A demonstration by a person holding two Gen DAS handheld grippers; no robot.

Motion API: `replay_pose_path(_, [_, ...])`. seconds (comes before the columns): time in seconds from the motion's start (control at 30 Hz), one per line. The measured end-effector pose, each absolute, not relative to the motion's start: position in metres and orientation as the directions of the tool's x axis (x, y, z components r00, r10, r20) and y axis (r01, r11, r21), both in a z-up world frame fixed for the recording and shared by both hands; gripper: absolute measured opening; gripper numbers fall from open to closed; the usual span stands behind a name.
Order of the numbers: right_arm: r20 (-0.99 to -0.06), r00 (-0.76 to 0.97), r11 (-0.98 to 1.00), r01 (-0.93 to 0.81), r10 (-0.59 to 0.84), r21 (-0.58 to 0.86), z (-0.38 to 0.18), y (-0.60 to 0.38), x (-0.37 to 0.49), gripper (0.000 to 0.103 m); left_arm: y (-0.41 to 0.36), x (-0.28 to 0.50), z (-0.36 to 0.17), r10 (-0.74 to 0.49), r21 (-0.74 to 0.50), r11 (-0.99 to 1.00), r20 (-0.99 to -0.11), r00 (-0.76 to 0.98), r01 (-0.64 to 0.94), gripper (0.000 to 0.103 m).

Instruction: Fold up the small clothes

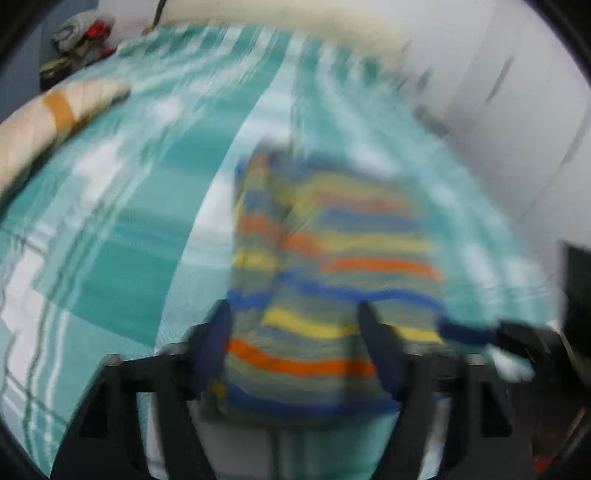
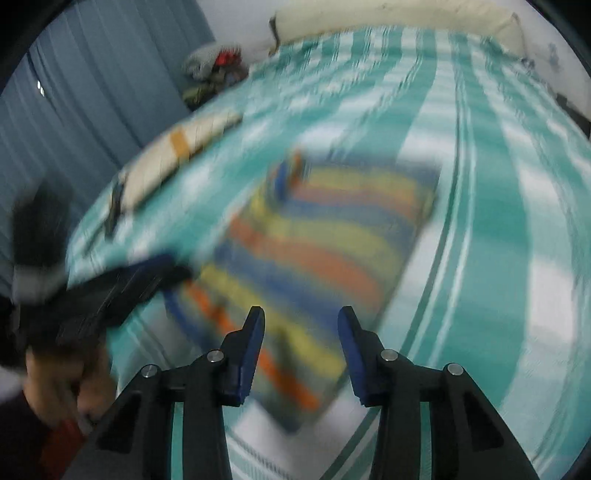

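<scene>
A small striped garment [image 2: 325, 236] in blue, yellow, orange and green lies folded into a rough rectangle on the teal and white bed sheet [image 2: 491, 206]. Both views are motion-blurred. My right gripper [image 2: 301, 325] is open and empty, just above the garment's near edge. My left gripper [image 1: 295, 325] is open over the garment [image 1: 332, 266], nothing held between its fingers. The left gripper also shows in the right wrist view [image 2: 147, 273] at the garment's left corner. The right gripper shows at the right edge of the left wrist view [image 1: 480, 328].
A cream pillow with an orange band [image 2: 177, 155] lies on the sheet to the left. A pile of clothes [image 2: 214, 70] sits at the far corner beside blue curtains [image 2: 92, 81]. A cream headboard cushion [image 2: 388, 18] runs along the far end.
</scene>
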State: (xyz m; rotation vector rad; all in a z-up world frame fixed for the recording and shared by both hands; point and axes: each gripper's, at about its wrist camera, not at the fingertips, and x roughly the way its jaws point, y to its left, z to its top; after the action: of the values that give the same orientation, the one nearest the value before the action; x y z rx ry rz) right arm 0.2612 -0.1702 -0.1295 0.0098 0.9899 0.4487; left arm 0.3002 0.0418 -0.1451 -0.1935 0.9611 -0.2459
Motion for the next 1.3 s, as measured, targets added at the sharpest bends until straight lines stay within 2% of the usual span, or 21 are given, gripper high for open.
replay_pose_path(0.03, [-0.829, 0.441, 0.913, -0.363, 0.344, 0.186, -0.150, -0.166, 0.256, 0.044, 0.045, 0.302, -0.155, -0.263, -0.255, 0.963, -0.806, 0.531, 0.090, 0.027])
replay_pose_path(0.1, [-0.818, 0.499, 0.928, -0.358, 0.286, 0.105, -0.163, -0.161, 0.243, 0.046, 0.065, 0.298, -0.148, -0.332, -0.353, 0.933, -0.773, 0.540, 0.067, 0.023])
replay_pose_path(0.17, [-0.800, 0.527, 0.934, -0.338, 0.286, 0.112, -0.150, -0.164, 0.232, 0.057, 0.079, 0.293, -0.125, -0.362, -0.392, 0.917, -0.739, 0.569, 0.075, 0.025])
replay_pose_path(0.2, [-0.776, 0.547, 0.936, -0.315, 0.315, 0.158, -0.140, -0.172, 0.223, 0.059, 0.082, 0.292, -0.113, -0.376, -0.399, 0.912, -0.711, 0.594, 0.100, 0.042])
replay_pose_path(0.23, [-0.748, 0.569, 0.933, -0.306, 0.341, 0.192, -0.133, -0.179, 0.215, 0.060, 0.081, 0.296, -0.103, -0.395, -0.401, 0.906, -0.693, 0.603, 0.134, 0.065])
replay_pose_path(0.27, [-0.713, 0.599, 0.927, -0.301, 0.365, 0.222, -0.126, -0.185, 0.203, 0.062, 0.079, 0.302, -0.095, -0.403, -0.393, 0.906, -0.680, 0.612, 0.160, 0.072])
replay_pose_path(0.33, [-0.689, 0.634, 0.934, -0.293, 0.351, 0.206, -0.122, -0.192, 0.183, 0.063, 0.067, 0.323, -0.086, -0.411, -0.358, 0.909, -0.677, 0.610, 0.216, 0.074])
replay_pose_path(0.37, [-0.690, 0.638, 0.937, -0.291, 0.342, 0.195, -0.121, -0.190, 0.178, 0.063, 0.057, 0.343, -0.088, -0.413, -0.341, 0.910, -0.701, 0.582, 0.235, 0.072])
replay_pose_path(0.43, [-0.694, 0.636, 0.938, -0.288, 0.339, 0.194, -0.127, -0.192, 0.166, 0.063, 0.044, 0.369, -0.096, -0.387, -0.303, 0.922, -0.748, 0.539, 0.242, 0.051])
replay_pose_path(0.5, [-0.694, 0.640, 0.941, -0.281, 0.330, 0.188, -0.130, -0.194, 0.154, 0.063, 0.029, 0.384, -0.110, -0.358, -0.267, 0.931, -0.796, 0.489, 0.248, 0.040])
replay_pose_path(0.57, [-0.697, 0.644, 0.945, -0.273, 0.317, 0.177, -0.131, -0.201, 0.141, 0.063, 0.022, 0.394, -0.123, -0.336, -0.243, 0.937, -0.821, 0.461, 0.250, 0.023])
replay_pose_path(0.6, [-0.700, 0.643, 0.948, -0.265, 0.309, 0.175, -0.133, -0.206, 0.136, 0.063, 0.019, 0.397, -0.128, -0.329, -0.237, 0.939, -0.831, 0.448, 0.251, 0.005])
replay_pose_path(0.77, [-0.717, 0.640, 0.959, -0.231, 0.277, 0.165, -0.144, -0.221, 0.131, 0.063, 0.039, 0.385, -0.125, -0.309, -0.240, 0.951, -0.786, 0.535, 0.197, 0.004])
replay_pose_path(0.93, [-0.673, 0.673, 0.952, -0.244, 0.305, 0.187, -0.118, -0.212, 0.157, 0.063, 0.038, 0.393, -0.144, -0.280, -0.224, 0.960, -0.814, 0.508, 0.171, 0.006])
replay_pose_path(1.0, [-0.604, 0.678, 0.909, -0.313, 0.418, 0.277, -0.101, -0.201, 0.179, 0.063, 0.037, 0.394, -0.145, -0.278, -0.222, 0.960, -0.814, 0.510, 0.170, 0.010])
replay_pose_path(1.07, [-0.577, 0.642, 0.863, -0.355, 0.505, 0.360, -0.101, -0.190, 0.205, 0.063, 0.040, 0.391, -0.143, -0.289, -0.227, 0.957, -0.810, 0.511, 0.181, 0.012])
replay_pose_path(1.1, [-0.585, 0.612, 0.846, -0.360, 0.532, 0.393, -0.107, -0.185, 0.215, 0.063, 0.043, 0.389, -0.142, -0.294, -0.231, 0.955, -0.810, 0.507, 0.186, 0.013])
replay_pose_path(1.17, [-0.703, 0.455, 0.838, -0.293, 0.546, 0.460, -0.154, -0.172, 0.251, 0.060, 0.052, 0.383, -0.138, -0.319, -0.260, 0.947, -0.809, 0.493, 0.188, 0.020])
replay_pose_path(1.2, [-0.760, 0.424, 0.870, -0.259, 0.492, 0.419, -0.177, -0.167, 0.260, 0.053, 0.055, 0.380, -0.134, -0.303, -0.248, 0.953, -0.814, 0.495, 0.175, 0.042])
replay_pose_path(1.23, [-0.746, 0.462, 0.877, -0.275, 0.480, 0.394, -0.174, -0.167, 0.257, 0.053, 0.060, 0.373, -0.129, -0.263, -0.214, 0.965, -0.819, 0.510, 0.153, 0.065])
replay_pose_path(1.3, [-0.760, 0.482, 0.898, -0.273, 0.437, 0.344, -0.157, -0.163, 0.248, 0.053, 0.073, 0.350, -0.113, -0.253, -0.203, 0.968, -0.784, 0.567, 0.150, 0.081])
